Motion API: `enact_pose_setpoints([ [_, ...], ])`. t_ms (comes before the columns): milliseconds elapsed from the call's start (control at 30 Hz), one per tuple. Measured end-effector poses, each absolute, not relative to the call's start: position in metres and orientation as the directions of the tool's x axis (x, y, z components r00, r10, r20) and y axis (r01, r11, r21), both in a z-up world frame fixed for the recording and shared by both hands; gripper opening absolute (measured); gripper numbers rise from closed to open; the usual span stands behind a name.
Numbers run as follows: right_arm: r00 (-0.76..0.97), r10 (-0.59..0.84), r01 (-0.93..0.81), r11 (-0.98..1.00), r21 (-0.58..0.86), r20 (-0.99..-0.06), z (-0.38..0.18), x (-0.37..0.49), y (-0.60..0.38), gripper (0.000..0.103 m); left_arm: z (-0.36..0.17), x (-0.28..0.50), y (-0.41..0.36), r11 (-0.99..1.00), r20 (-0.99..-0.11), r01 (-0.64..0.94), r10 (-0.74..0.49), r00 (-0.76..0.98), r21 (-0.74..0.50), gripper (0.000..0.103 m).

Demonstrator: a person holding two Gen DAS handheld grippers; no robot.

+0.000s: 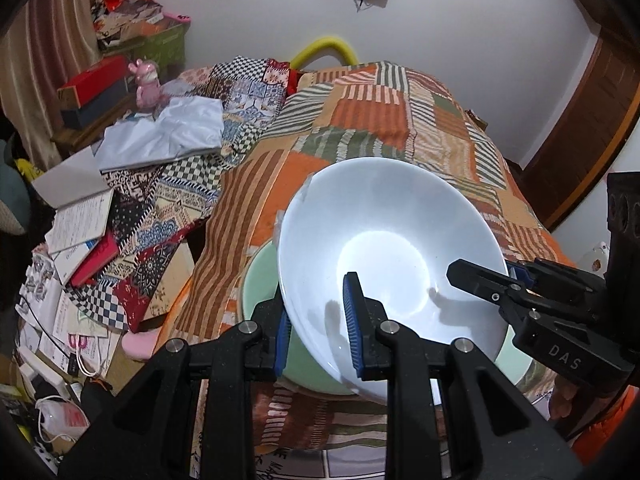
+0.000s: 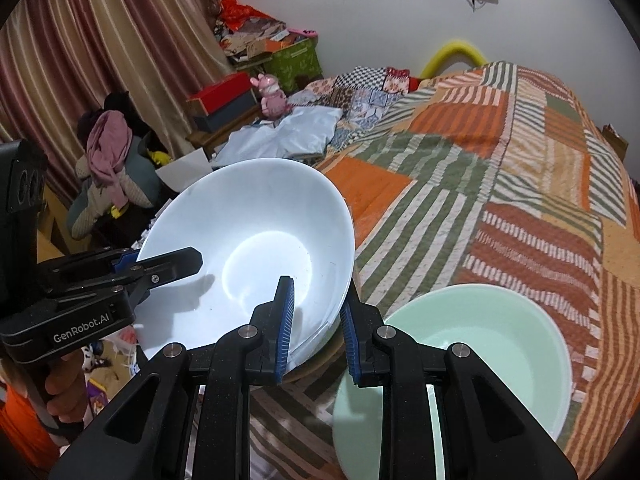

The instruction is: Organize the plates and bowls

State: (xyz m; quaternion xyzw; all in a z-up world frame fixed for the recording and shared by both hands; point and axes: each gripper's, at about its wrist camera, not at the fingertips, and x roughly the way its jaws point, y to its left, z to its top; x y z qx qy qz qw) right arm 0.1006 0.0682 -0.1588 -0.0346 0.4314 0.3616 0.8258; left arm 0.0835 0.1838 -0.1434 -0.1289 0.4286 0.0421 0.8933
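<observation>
Both tools pinch the white bowl (image 1: 384,248) by its rim, the left tool (image 1: 318,330) and the right tool (image 2: 318,330) each nearly closed on opposite edges, holding it tilted just above the green bowl (image 2: 480,356) on the striped bedspread (image 2: 500,168).

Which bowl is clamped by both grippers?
The white bowl, held tilted with a gripper on each side of its rim; the pale green bowl sits untouched on the quilt.

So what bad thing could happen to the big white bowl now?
The white bowl is tilted and pinched only at its rim by the left gripper and right gripper, so it might slip. It could also knock the green bowl below it on the patchwork cloth.
</observation>
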Motion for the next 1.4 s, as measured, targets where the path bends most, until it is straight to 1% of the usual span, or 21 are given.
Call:
enact_pose_setpoints([
  [467, 0.288, 0.561, -0.628, 0.722, 0.290, -0.776, -0.186, 0.106, 0.087, 0.021, -0.180, 0.087, 0.209, 0.950, -0.816, -0.223, -0.051, 0.576, -0.217, 0.024],
  [767, 0.296, 0.548, -0.632, 0.726, 0.269, -0.782, -0.187, 0.107, 0.085, 0.021, -0.193, 0.091, 0.204, 0.951, -0.830, -0.227, -0.052, 0.556, -0.212, 0.024],
  [1267, 0.297, 0.564, -0.630, 0.722, 0.285, -0.771, -0.185, 0.108, 0.073, 0.023, -0.190, 0.101, 0.198, 0.963, -0.851, -0.232, 0.002, 0.524, -0.140, 0.024],
  [1400, 0.312, 0.576, -0.628, 0.722, 0.291, -0.756, -0.181, 0.108, 0.068, 0.023, -0.183, 0.101, 0.195, 0.967, -0.850, -0.224, 0.018, 0.527, -0.118, 0.024],
])
